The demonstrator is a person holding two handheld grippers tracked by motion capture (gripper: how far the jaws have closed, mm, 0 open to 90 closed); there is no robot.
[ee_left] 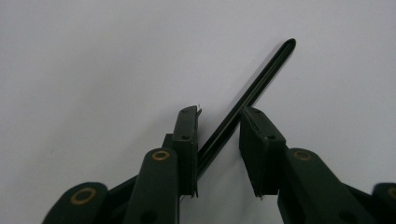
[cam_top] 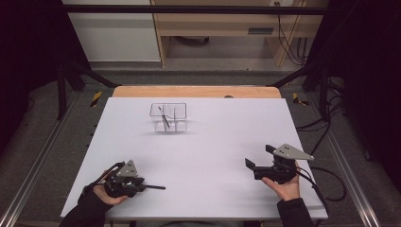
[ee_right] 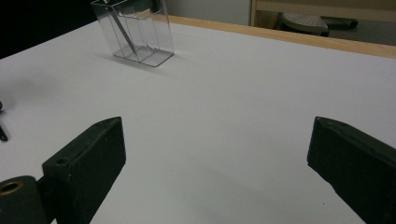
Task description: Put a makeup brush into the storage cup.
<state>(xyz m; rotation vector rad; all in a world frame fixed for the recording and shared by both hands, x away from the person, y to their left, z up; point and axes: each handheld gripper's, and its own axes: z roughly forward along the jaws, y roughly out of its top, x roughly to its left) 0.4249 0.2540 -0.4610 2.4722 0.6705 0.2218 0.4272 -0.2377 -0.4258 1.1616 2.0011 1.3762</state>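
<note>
Black stick [ee_left: 247,95], one of two, lies at 7 o'clock on the white worktop [cam_top: 213,151], between the left hand-held gripper [cam_top: 137,183] jaws, which barely touch it. Second stick [cam_top: 164,119] leans in one clear organiser [cam_top: 169,117] at 12. Right hand-held gripper [cam_top: 257,161] gapes wide, empty

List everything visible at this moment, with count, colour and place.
Table: one, white top with a wooden far edge, centre of the high view.
Clear holder: one, see-through with compartments, far middle of the table.
Stick in holder: one, dark, leaning inside a compartment.
Black stick: one, thin, between the left gripper's jaws, pointing out over the table.
Shelf unit: one, pale wood, beyond the table.
Left gripper: one, black, near left; whether it clamps the stick is unclear.
Right gripper: one, black, near right, jaws wide apart, nothing between them.
</note>
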